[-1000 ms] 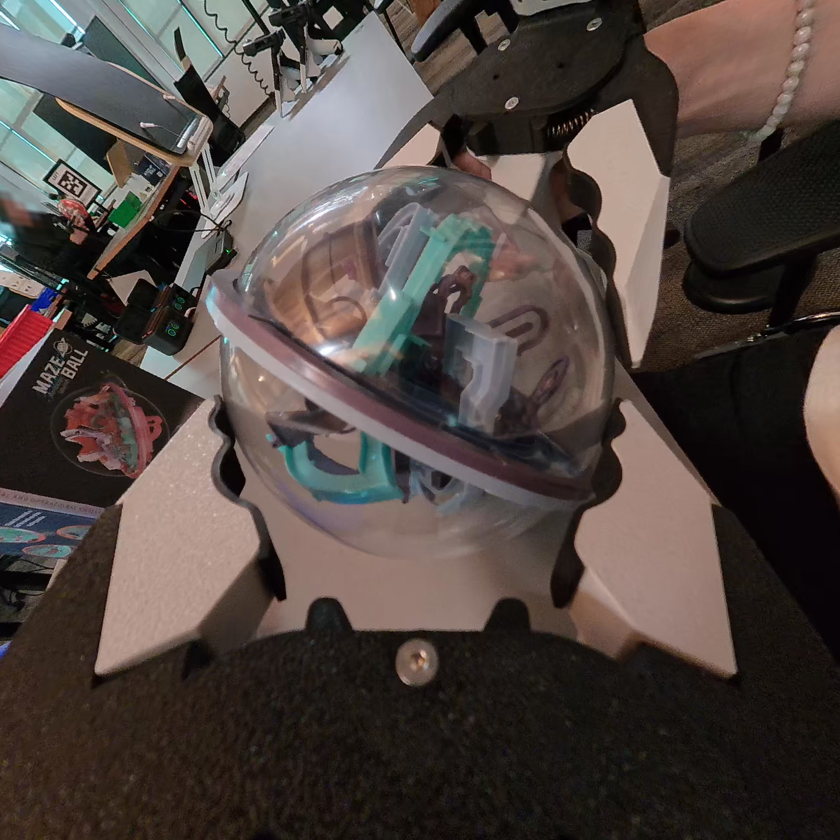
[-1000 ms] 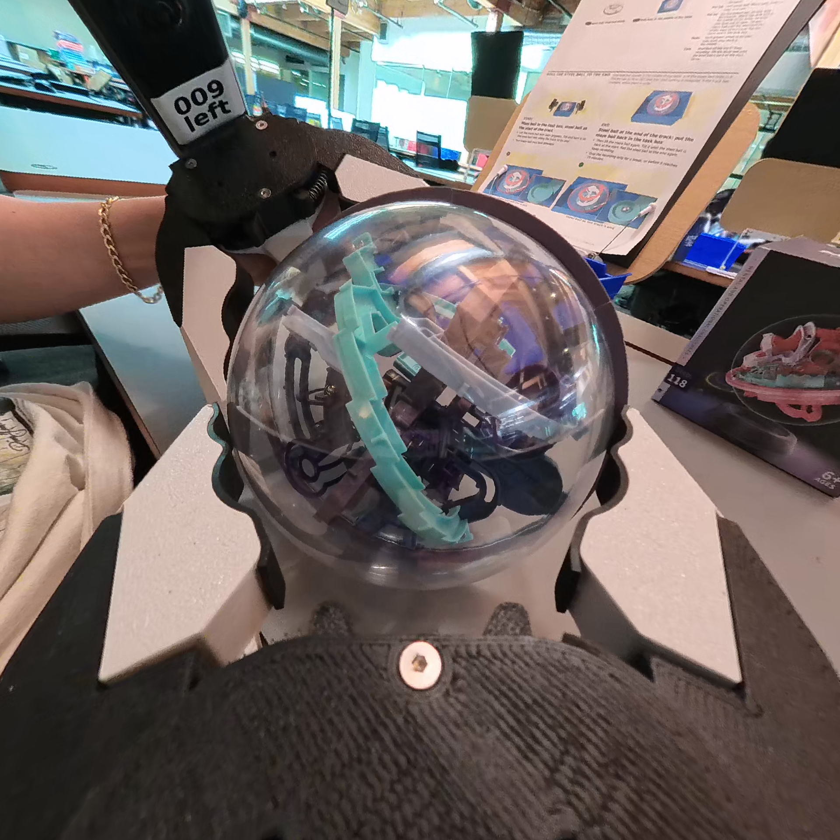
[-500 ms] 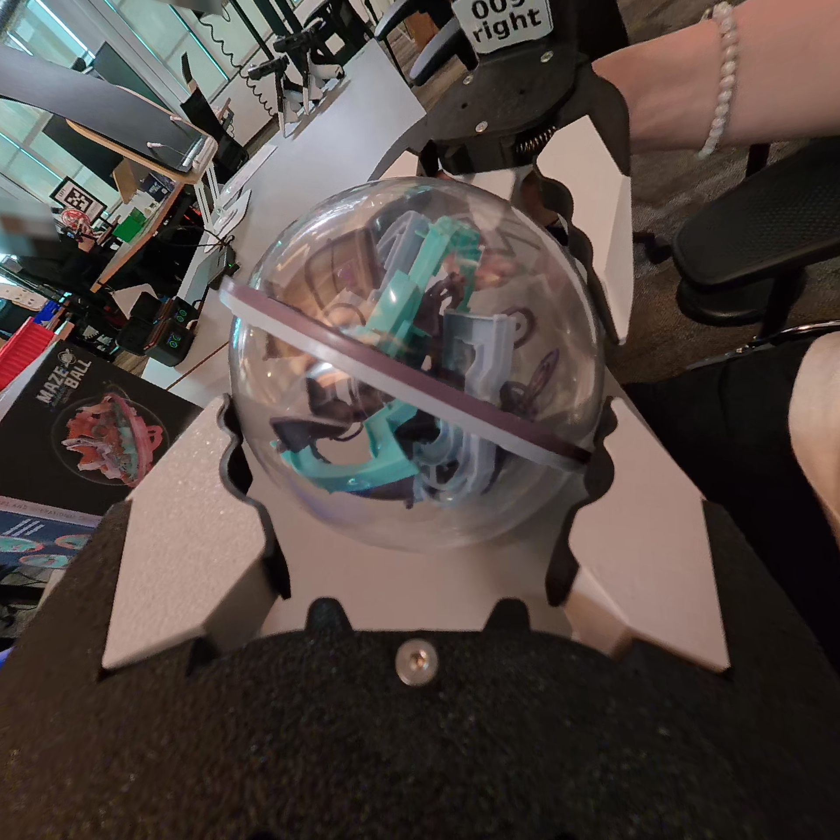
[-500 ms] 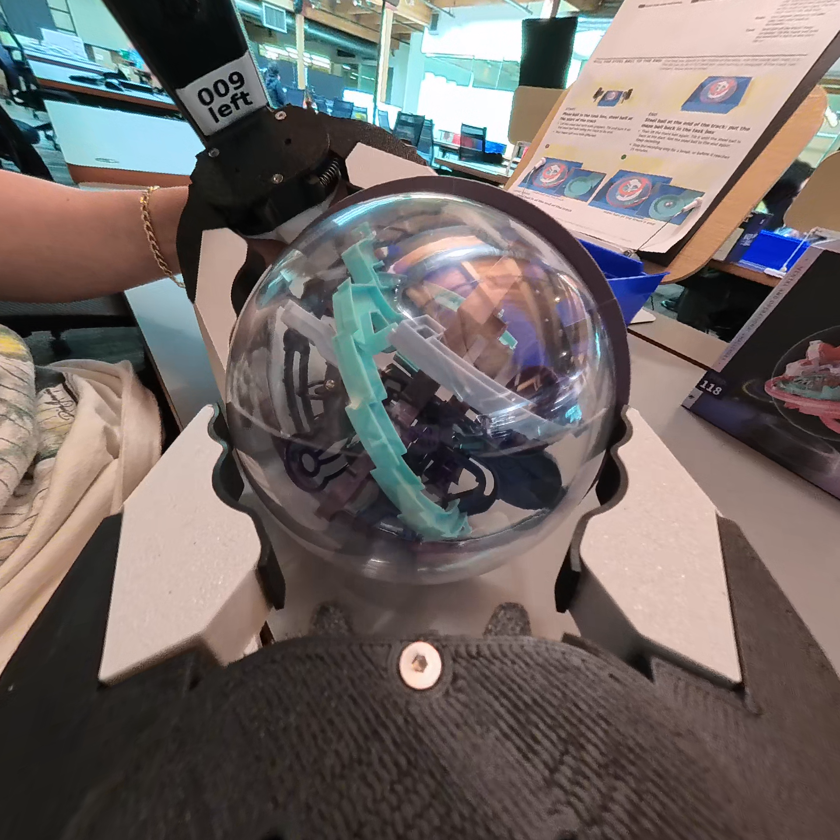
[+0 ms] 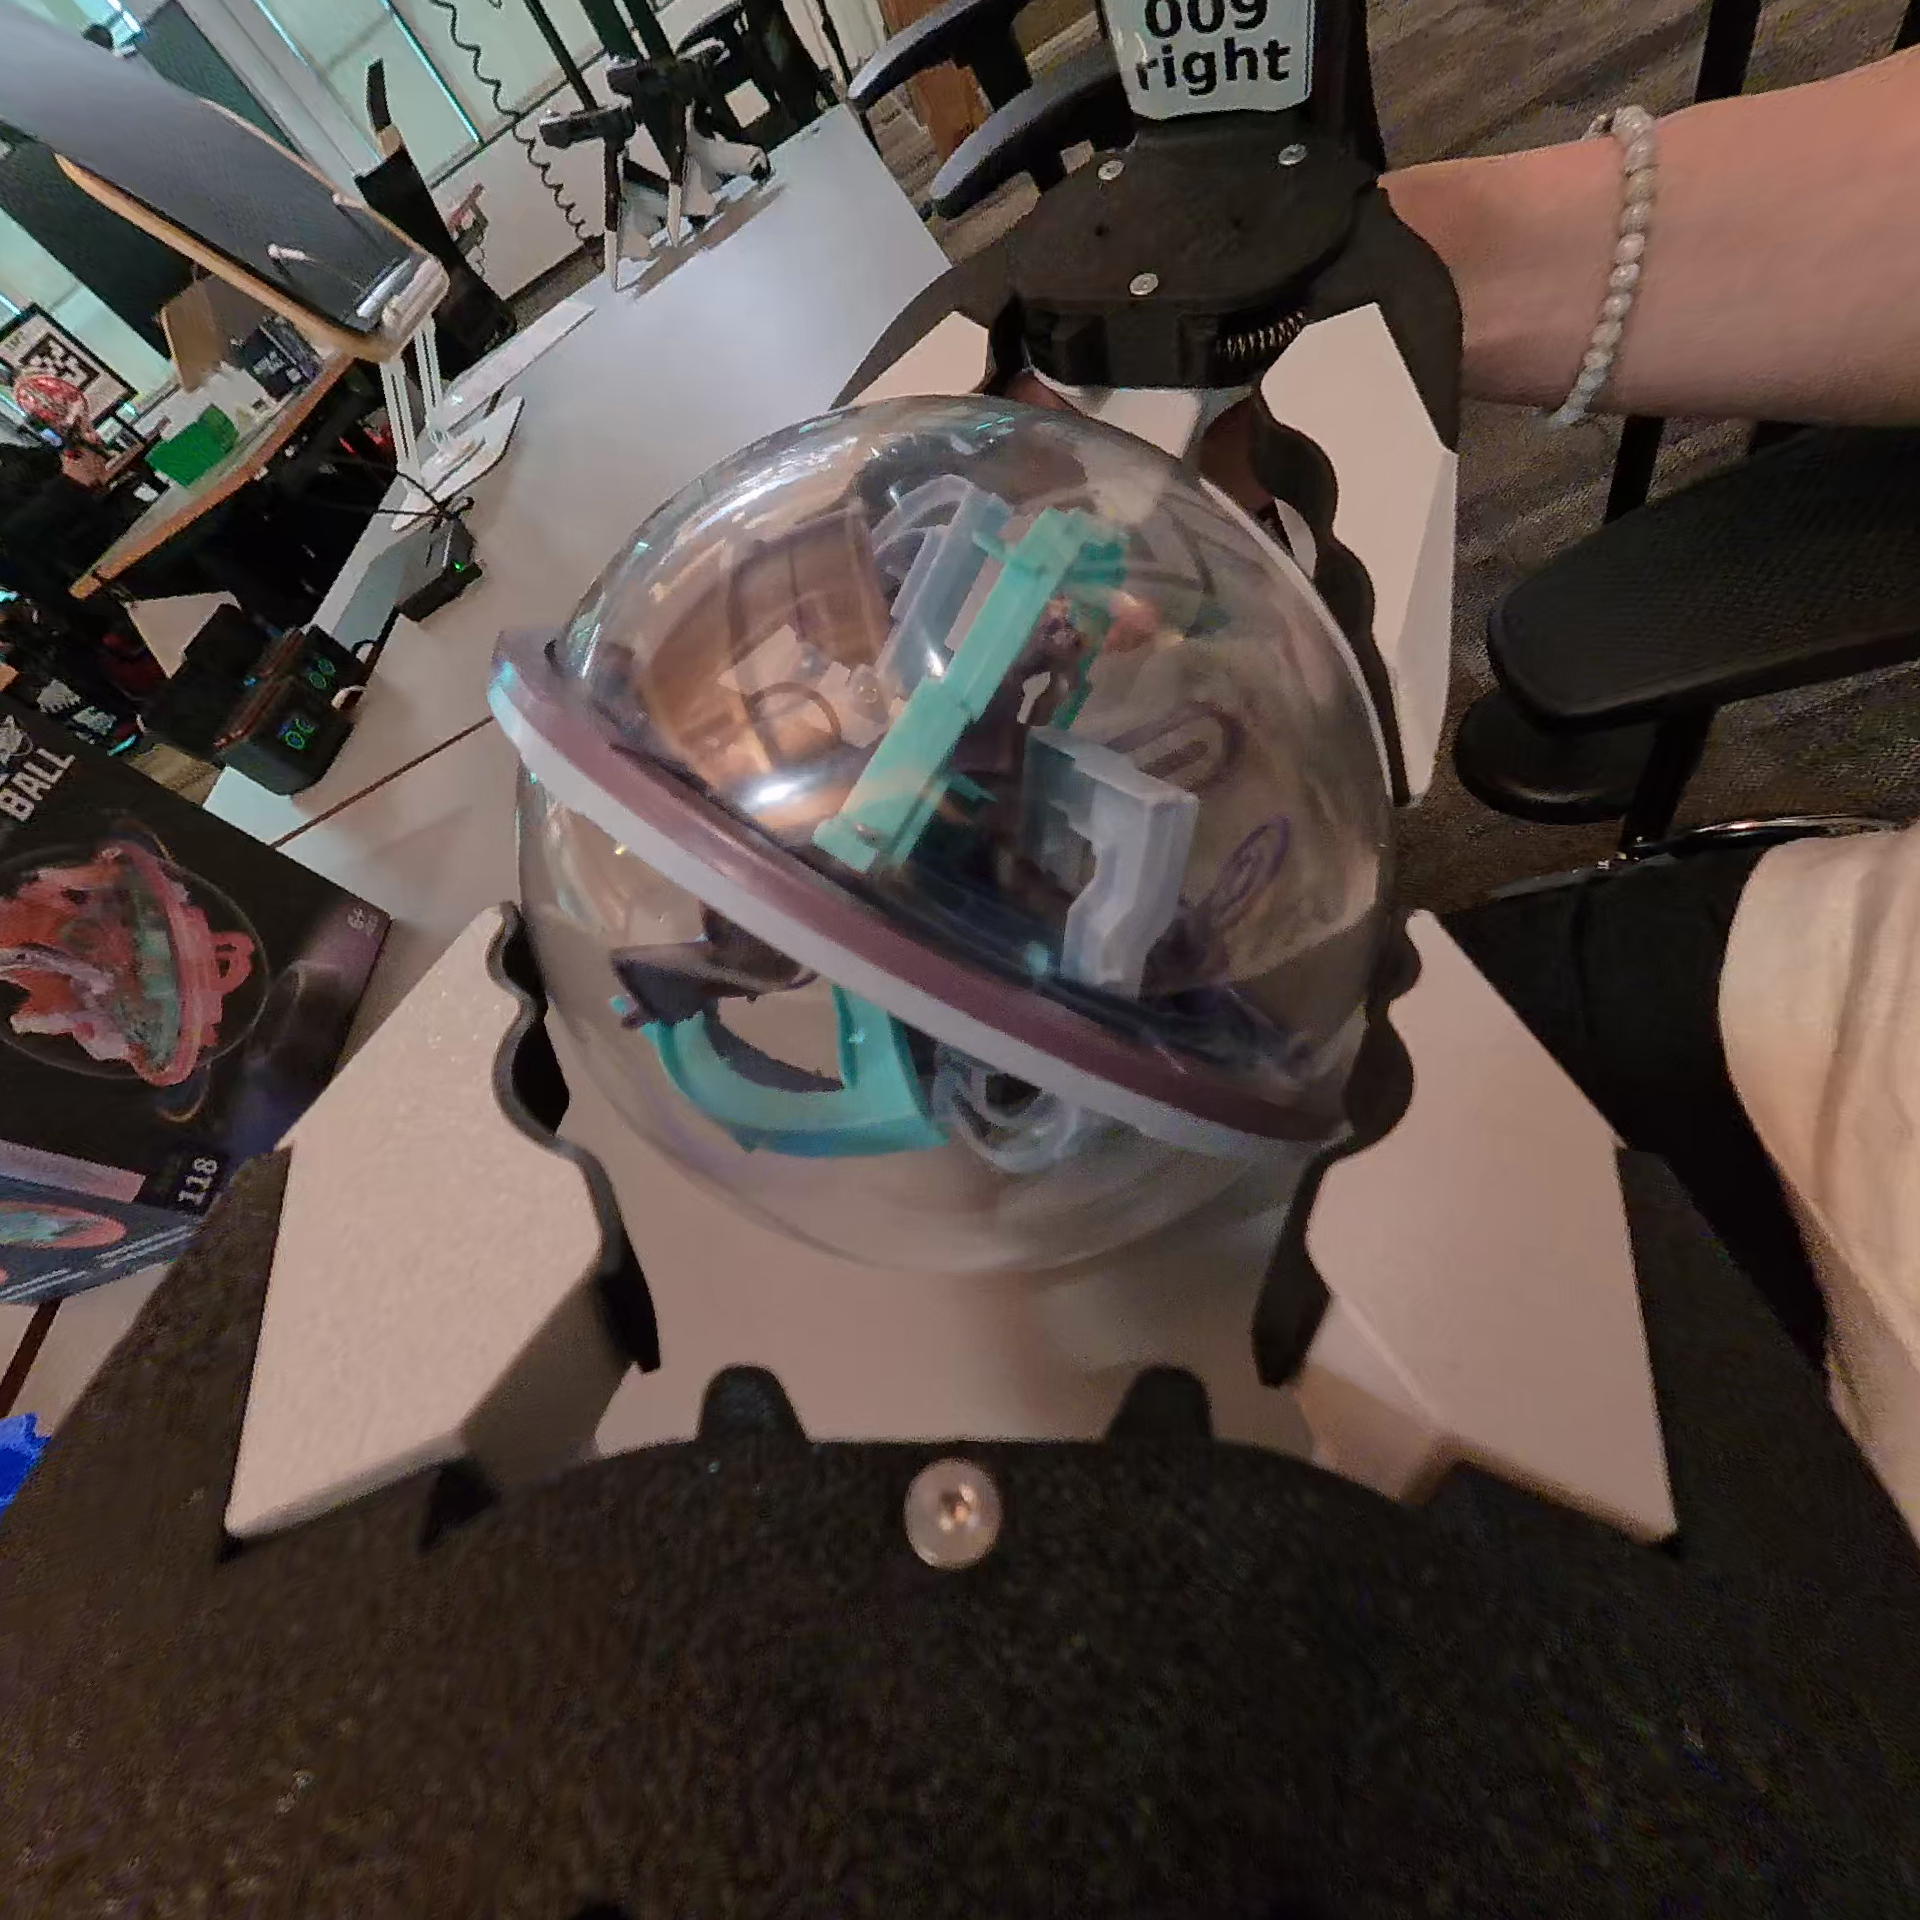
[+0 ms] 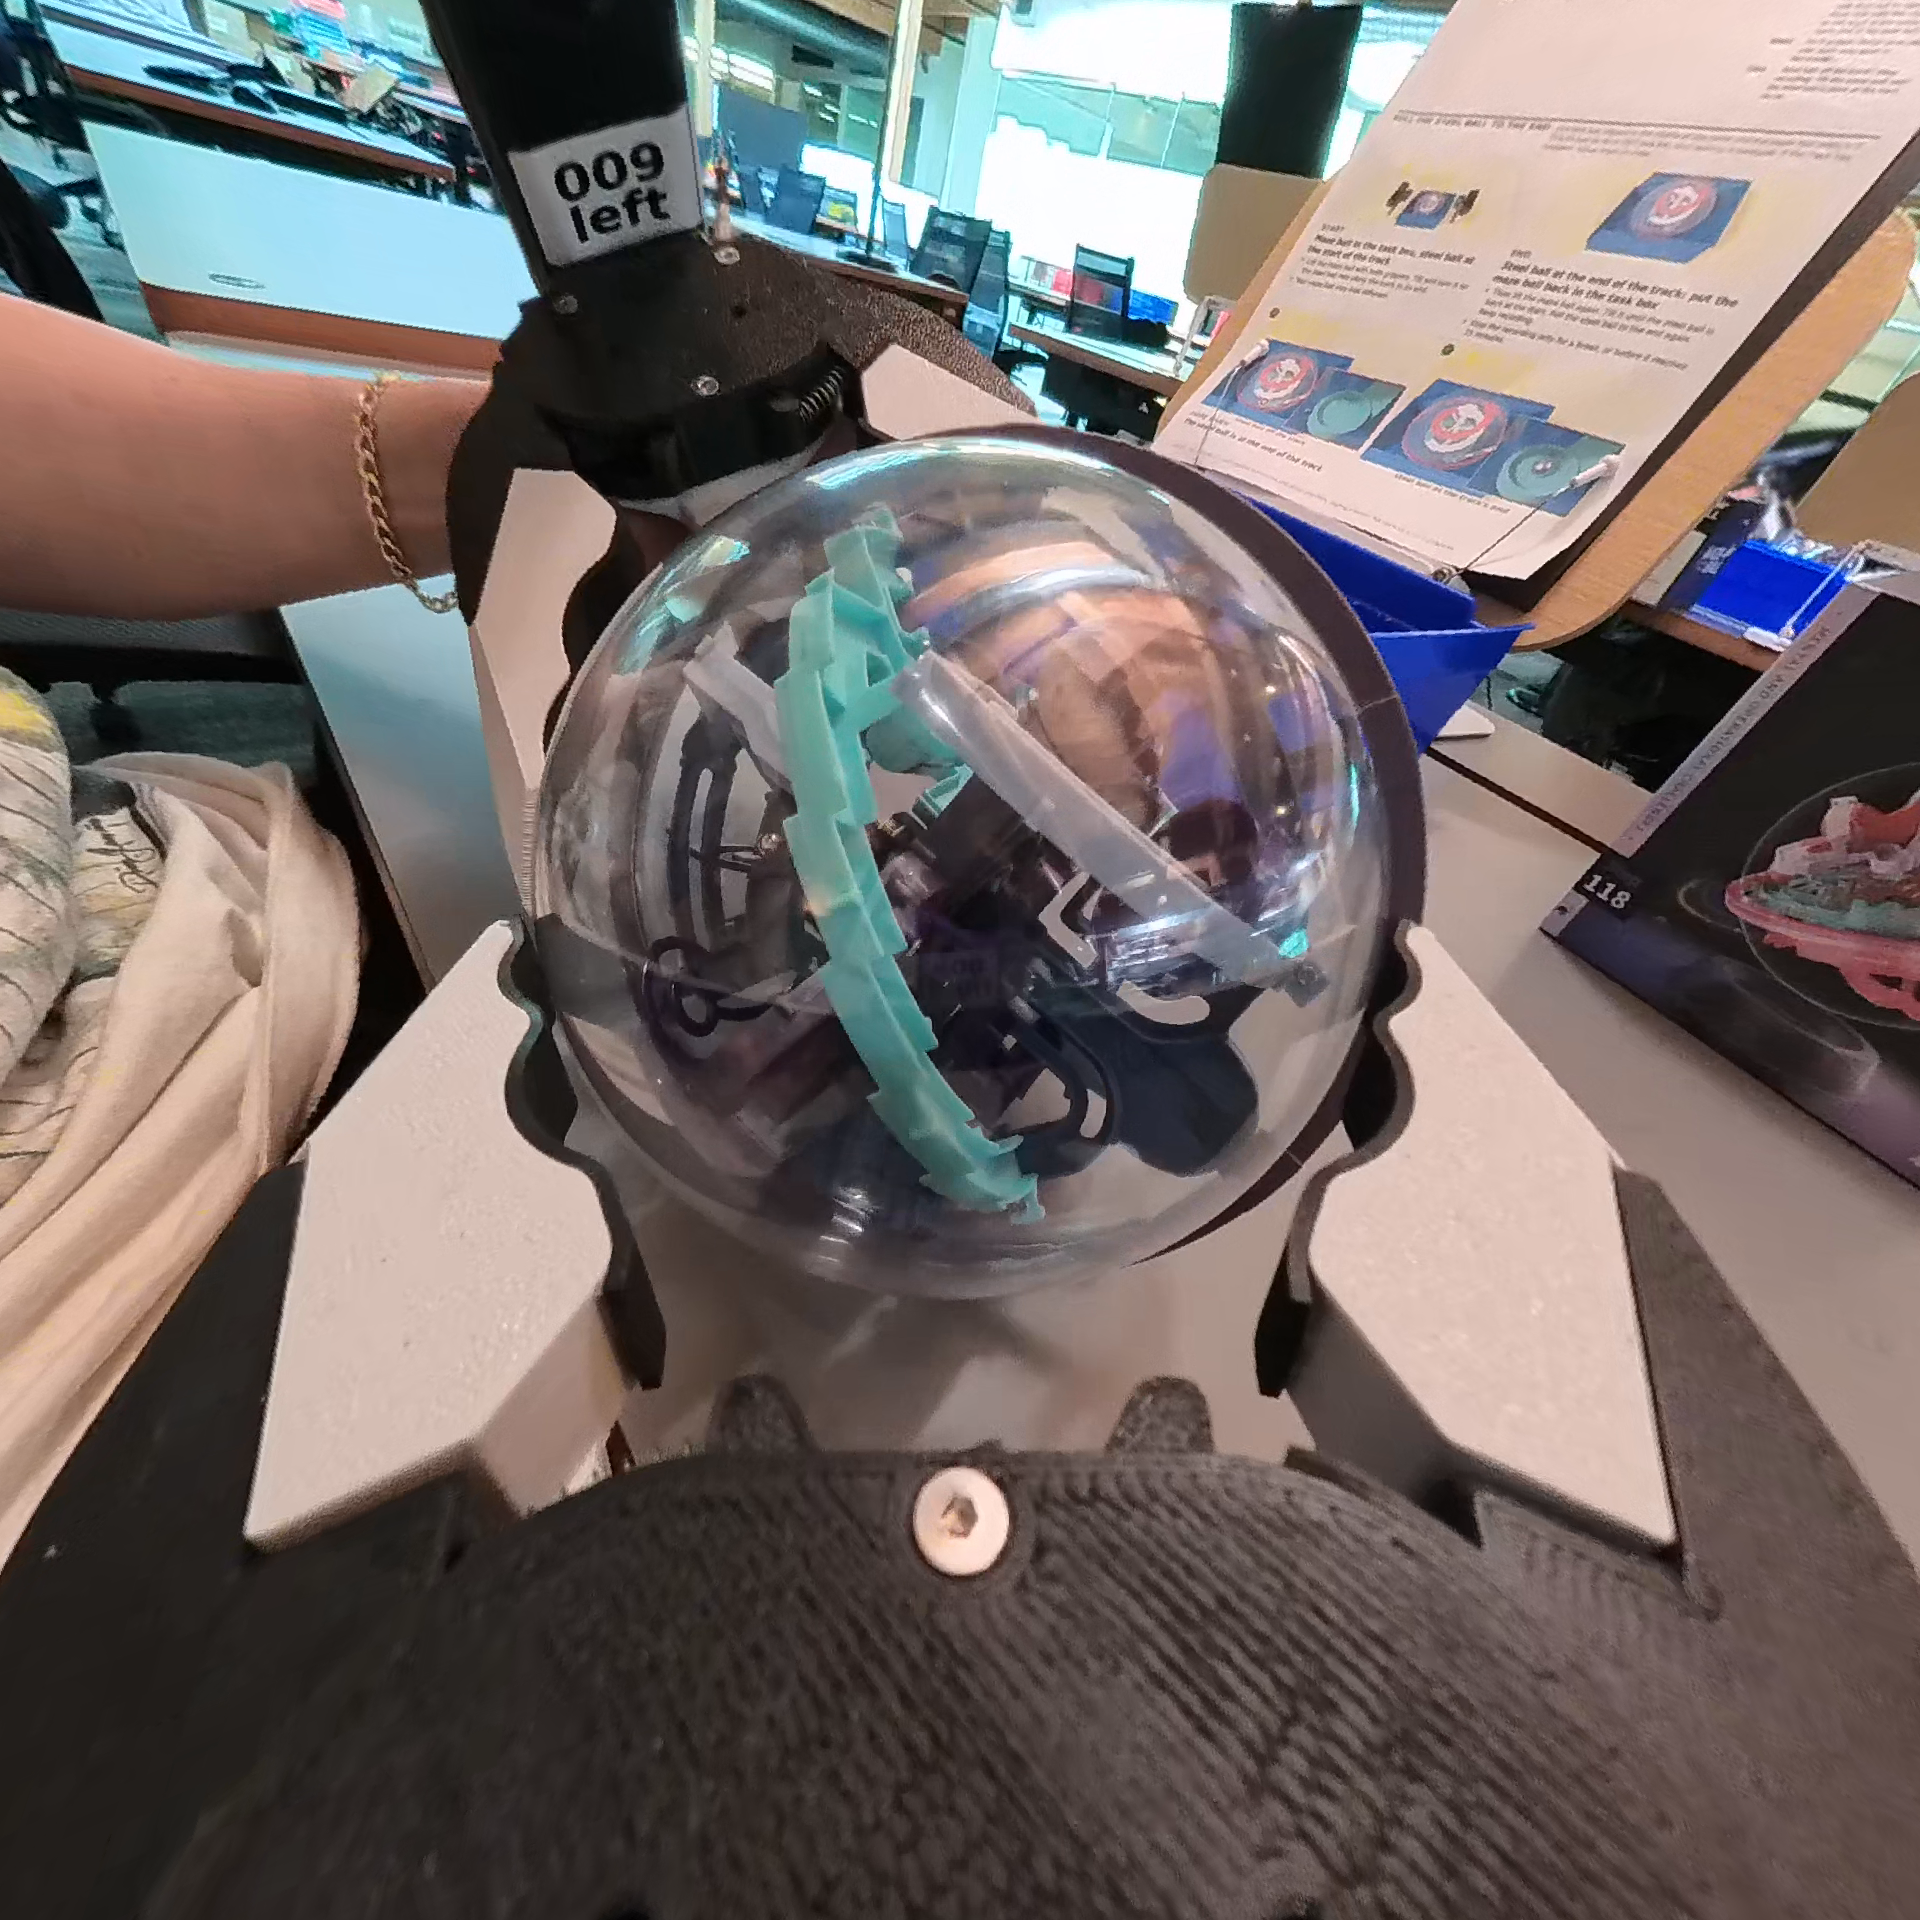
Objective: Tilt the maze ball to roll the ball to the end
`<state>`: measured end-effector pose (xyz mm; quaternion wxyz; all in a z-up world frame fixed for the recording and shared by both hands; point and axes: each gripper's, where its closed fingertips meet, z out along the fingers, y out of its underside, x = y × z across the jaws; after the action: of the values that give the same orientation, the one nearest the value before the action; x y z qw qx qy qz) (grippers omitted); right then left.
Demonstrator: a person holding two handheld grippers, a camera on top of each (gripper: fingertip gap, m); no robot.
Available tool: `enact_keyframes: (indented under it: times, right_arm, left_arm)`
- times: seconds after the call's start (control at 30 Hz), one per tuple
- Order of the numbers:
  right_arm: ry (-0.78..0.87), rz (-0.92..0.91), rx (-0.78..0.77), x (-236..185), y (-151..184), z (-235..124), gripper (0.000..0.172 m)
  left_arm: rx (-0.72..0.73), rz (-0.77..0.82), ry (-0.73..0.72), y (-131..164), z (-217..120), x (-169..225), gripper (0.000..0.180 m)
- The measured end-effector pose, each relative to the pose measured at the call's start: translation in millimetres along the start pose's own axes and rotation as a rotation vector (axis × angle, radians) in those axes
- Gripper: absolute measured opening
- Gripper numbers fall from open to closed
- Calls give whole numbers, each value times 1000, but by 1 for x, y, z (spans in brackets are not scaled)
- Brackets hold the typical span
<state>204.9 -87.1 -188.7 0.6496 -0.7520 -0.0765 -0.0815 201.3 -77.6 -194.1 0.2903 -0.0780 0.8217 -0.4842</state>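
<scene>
From the left wrist view, I have my left claw (image 5: pixel 956 997) spread wide around the maze ball (image 5: pixel 956 831), its scalloped black pads (image 5: pixel 525 1039) pressed to either flank of the clear sphere. The ball sits right between my fingertips, lifted off the worktop (image 5: pixel 665 343) that lies beyond and to the left of the claw. Its purple and white equator ring (image 5: pixel 831 904) runs tilted, high on the left and low on the right. Teal, pale blue and brown tracks show inside; I cannot pick out the small ball among them. On the far side of the sphere the right claw (image 5: pixel 1174 436) comes in from above, held by a hand wearing a bead bracelet (image 5: pixel 1610 270). A dark toy box (image 5: pixel 156 966) lies to the left of my claw.

From the right wrist view, my right claw (image 6: pixel 956 997) is likewise spread wide and clamped on the maze ball (image 6: pixel 966 862), both pads (image 6: pixel 530 1018) against the shell. The left claw (image 6: pixel 665 436) grips the opposite side, beyond the sphere. To the right of my claw are the toy box (image 6: pixel 1766 914), a blue bin (image 6: pixel 1423 644) and a propped instruction sheet (image 6: pixel 1558 291); pale cloth (image 6: pixel 135 987) lies to the left.
</scene>
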Motion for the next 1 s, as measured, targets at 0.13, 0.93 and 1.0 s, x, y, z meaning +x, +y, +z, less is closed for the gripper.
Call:
enact_keyframes:
  times: [0.13, 0.93, 1.0]
  right_arm:
    - [24, -9, -20, -1, 1, 0, 151]
    - [255, -156, -8, -12, -8, 8, 157]
    - [269, -170, -1, -13, -8, 8, 157]
  left_arm:
    - [27, 33, 2, -2, 0, -1, 149]
    - [12, 252, 12, 7, -7, 5, 148]
    - [8, 262, 11, 8, -8, 5, 148]
